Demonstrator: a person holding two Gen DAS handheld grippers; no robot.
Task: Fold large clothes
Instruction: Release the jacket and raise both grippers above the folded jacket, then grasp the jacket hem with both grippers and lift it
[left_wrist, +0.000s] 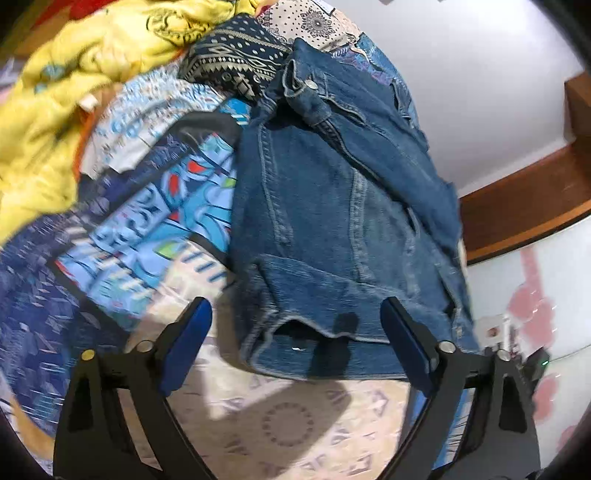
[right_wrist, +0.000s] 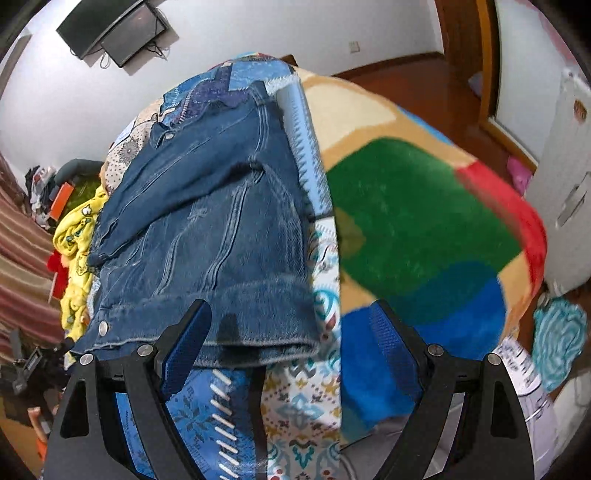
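A blue denim jacket (left_wrist: 332, 206) lies folded on the patterned bedspread (left_wrist: 147, 229). Its hem is the near edge in both views. My left gripper (left_wrist: 295, 325) is open and empty, its blue pads (left_wrist: 184, 343) on either side of the jacket's near hem, just above it. In the right wrist view the jacket (right_wrist: 207, 229) lies left of centre. My right gripper (right_wrist: 288, 328) is open and empty, over the jacket's near right corner, its left pad (right_wrist: 184, 347) above the hem.
A yellow printed garment (left_wrist: 74, 74) and a dark patterned cloth (left_wrist: 236, 55) are heaped behind the jacket. A green, blue and red blanket (right_wrist: 424, 229) lies to the right. Wooden floor (right_wrist: 424, 85), a wall-mounted TV (right_wrist: 118, 29) and white walls surround the bed.
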